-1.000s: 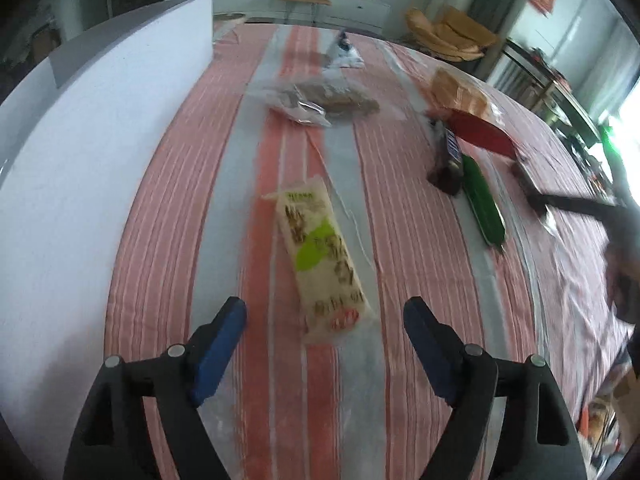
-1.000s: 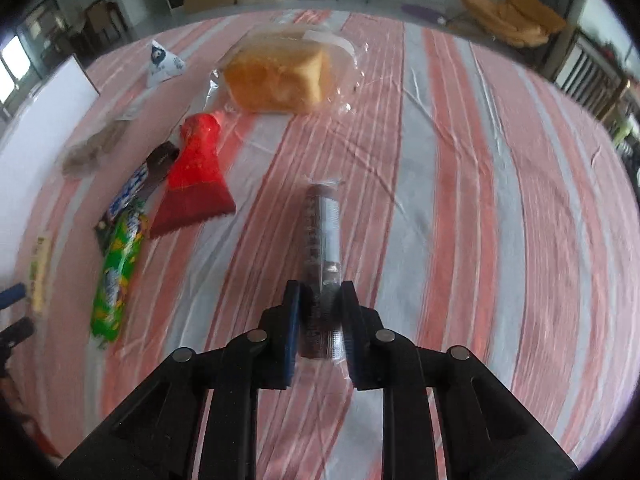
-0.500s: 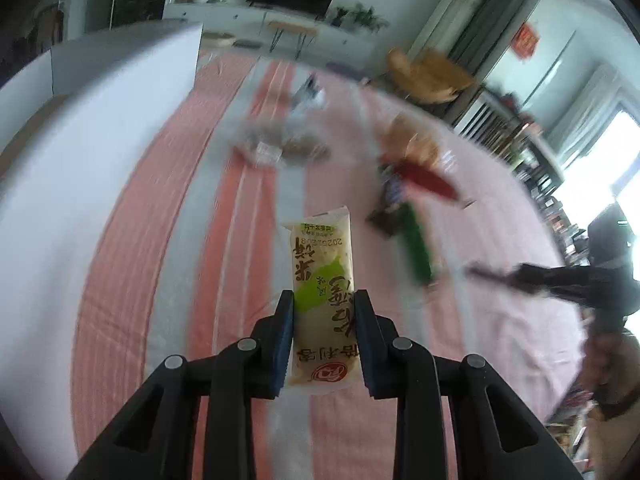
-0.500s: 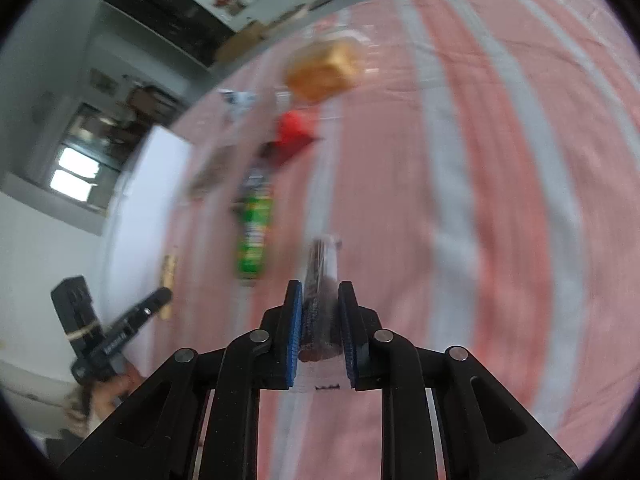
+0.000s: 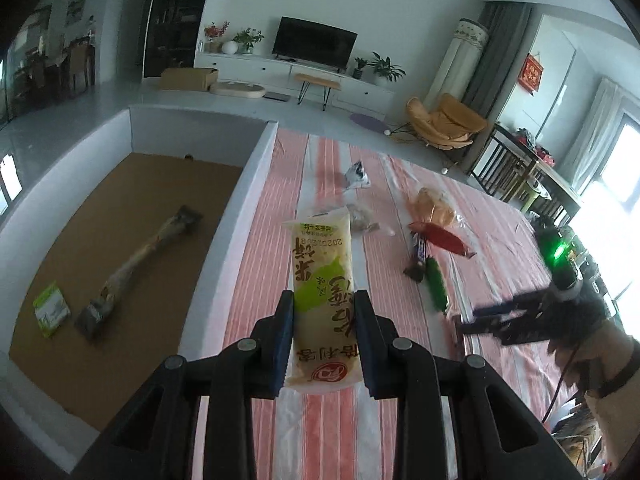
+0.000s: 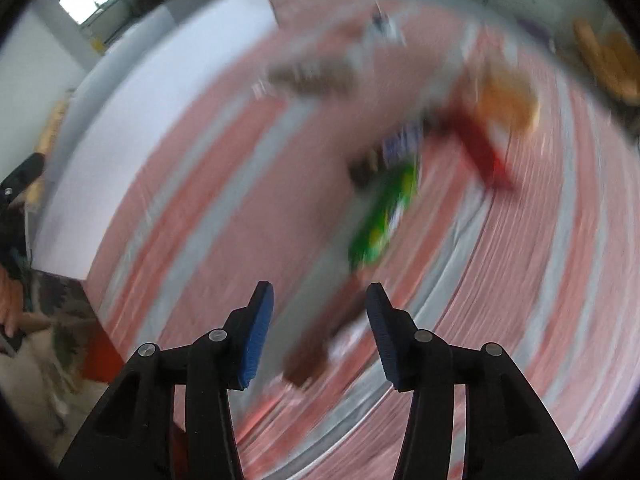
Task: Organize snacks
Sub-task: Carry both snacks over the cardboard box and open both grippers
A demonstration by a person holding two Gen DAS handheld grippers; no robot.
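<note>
- Left gripper [image 5: 323, 334], centre frame: jaws clamped on the cream-and-green snack packet [image 5: 322, 296].
- Right gripper [image 6: 320, 328], lower centre: jaws spread apart, gripping nothing, above the blurred striped bench [image 6: 540, 280].

Two wrist fisheyes over one striped table, one sharp and high, one blurred and low.

The left wrist camera looks forward along its black, blue-padded left gripper [image 5: 324, 334], raised above the red-and-grey striped tablecloth [image 5: 256, 264], facing the far television wall, with the white-walled, cardboard-floored box [image 5: 244, 184] on its left. The right wrist camera sits nearer the cloth behind the right gripper [image 6: 320, 332], aimed across the table towards that same box [image 6: 132, 148], heavily motion-blurred. Both views share the long green snack packet [image 5: 437, 284] [image 6: 382, 220], the red wrapper [image 5: 442, 238] [image 6: 480, 148] and the tablecloth [image 6: 560, 248].
</note>
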